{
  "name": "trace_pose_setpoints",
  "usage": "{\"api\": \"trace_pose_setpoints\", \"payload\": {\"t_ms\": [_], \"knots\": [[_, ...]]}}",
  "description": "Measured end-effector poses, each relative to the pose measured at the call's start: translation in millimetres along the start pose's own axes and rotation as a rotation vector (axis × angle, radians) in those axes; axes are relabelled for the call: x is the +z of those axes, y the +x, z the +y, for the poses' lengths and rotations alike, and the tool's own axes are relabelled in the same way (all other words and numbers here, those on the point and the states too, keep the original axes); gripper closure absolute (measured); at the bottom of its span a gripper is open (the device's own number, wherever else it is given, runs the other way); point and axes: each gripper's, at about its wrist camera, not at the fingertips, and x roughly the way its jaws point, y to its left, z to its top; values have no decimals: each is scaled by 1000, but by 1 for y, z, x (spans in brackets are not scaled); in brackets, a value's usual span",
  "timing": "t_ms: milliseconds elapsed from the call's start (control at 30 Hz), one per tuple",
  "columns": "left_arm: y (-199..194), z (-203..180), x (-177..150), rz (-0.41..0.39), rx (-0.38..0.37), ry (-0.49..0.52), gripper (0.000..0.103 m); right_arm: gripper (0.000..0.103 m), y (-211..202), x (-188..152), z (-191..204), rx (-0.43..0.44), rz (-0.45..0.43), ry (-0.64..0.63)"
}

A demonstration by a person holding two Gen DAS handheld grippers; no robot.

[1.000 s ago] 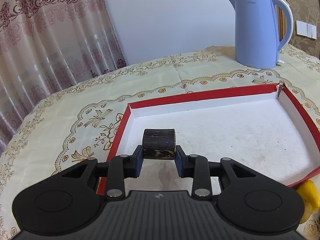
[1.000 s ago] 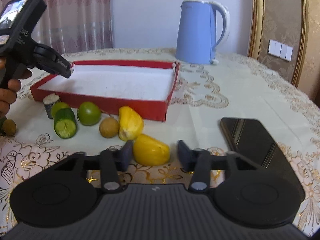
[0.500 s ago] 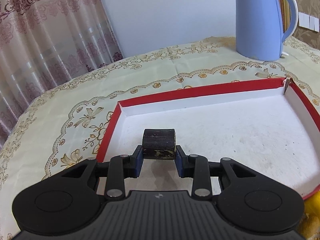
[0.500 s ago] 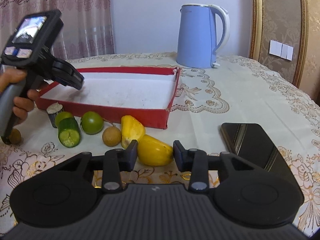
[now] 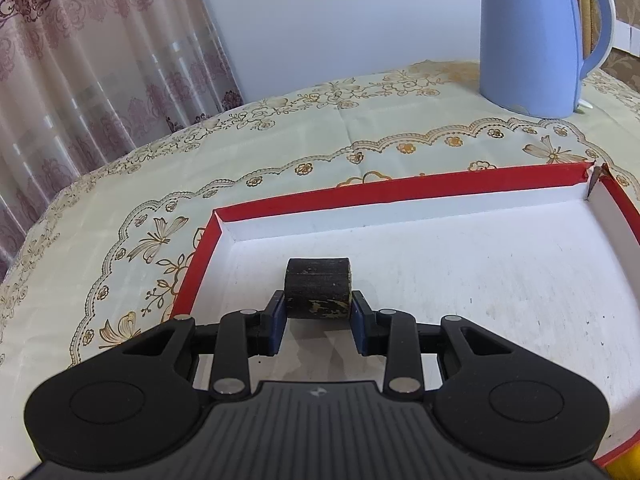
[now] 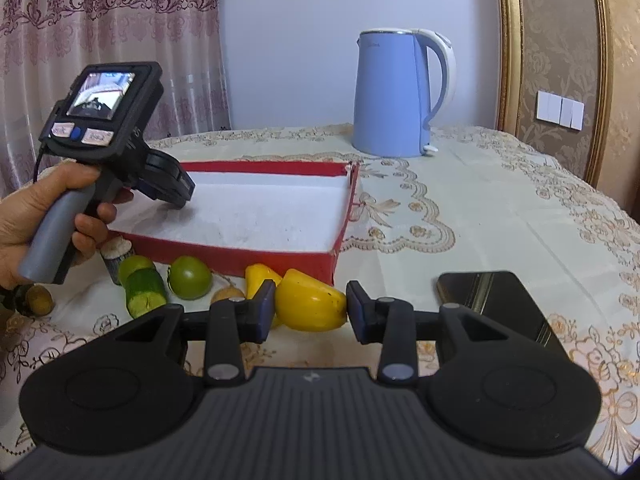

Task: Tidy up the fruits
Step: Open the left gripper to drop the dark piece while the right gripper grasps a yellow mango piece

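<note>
Your left gripper is closed on a dark cylindrical piece, both pads pressed to its ends; what fruit it is cannot be told from either view, and from the right wrist view the gripper's own body hides it. You hold it over the near left corner of the red tray, close to the left wall, with bare white floor to the right and ahead. Your right gripper brackets a yellow fruit lying on the tablecloth just before the tray's near wall; the left pad touches it, the right pad stands at its tip, and firm contact there is unclear. A second yellow fruit is half hidden behind the left finger. Beside it lie a brown round fruit, a green fruit and a cut cucumber. A dark phone lies just right of your fingers. The faint lettering on the blue kettle is unreadable.
</note>
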Motion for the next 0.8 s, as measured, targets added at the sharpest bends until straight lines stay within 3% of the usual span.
{"api": "trace_pose_setpoints", "payload": {"t_ms": [233,367,500,600,800], "knots": [[-2,0,-2,-4,6,4,68,67,1,11,6,15,-28,-4],[-11,3,-3,-22,9,-3,45,67,9,21,6,30,-33,3],[-32,11,-10,-72,51,-2,32,67,26,37,5,47,-35,14],[-53,22,-22,-117,93,-23,24,67,43,52,8,58,-31,9],[-82,49,-51,-130,116,-90,23,67,96,75,16,52,36,33]]}}
